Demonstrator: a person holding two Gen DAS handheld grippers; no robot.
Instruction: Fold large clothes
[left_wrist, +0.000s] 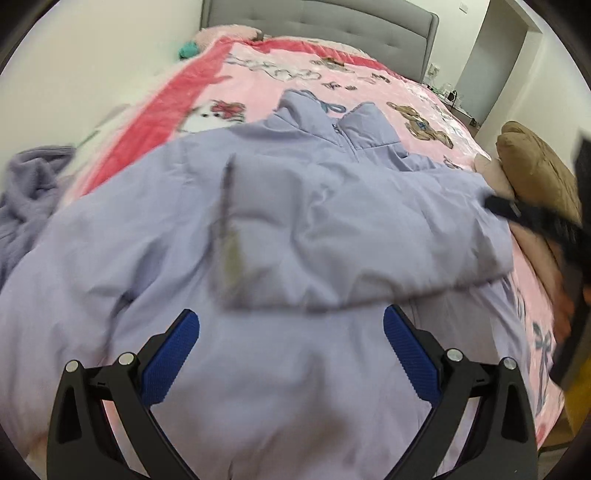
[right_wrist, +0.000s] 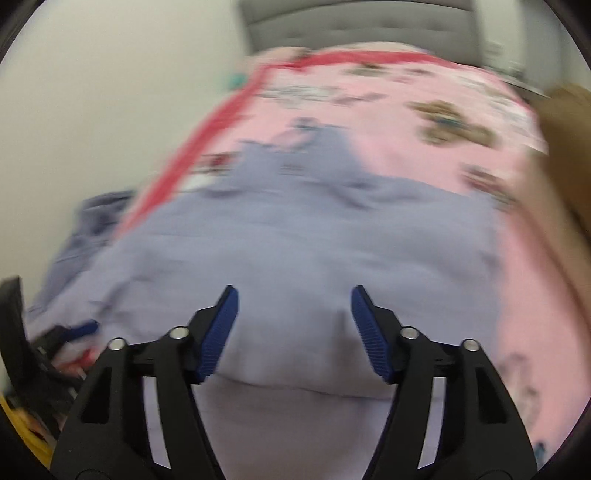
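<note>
A lilac padded jacket (left_wrist: 177, 229) lies front up on the pink blanket (left_wrist: 373, 92), its collar (left_wrist: 354, 125) pointing at the headboard. One sleeve (left_wrist: 369, 243) is folded across the chest, its cuff near the middle. My left gripper (left_wrist: 290, 317) hovers open over the jacket's lower part, with nothing between its blue pads (left_wrist: 173, 350). In the blurred right wrist view, my right gripper (right_wrist: 293, 295) is open above the jacket (right_wrist: 295, 229), its pads clear of the cloth. A hand (left_wrist: 565, 314) shows at the right edge.
A grey headboard (left_wrist: 332, 22) stands at the far end, with a pale wall (left_wrist: 92, 74) along the left. A second lilac garment (left_wrist: 29, 192) is heaped at the left bed edge. A brown cushion (left_wrist: 535, 170) sits at the right. A doorway (left_wrist: 495, 55) opens at the back right.
</note>
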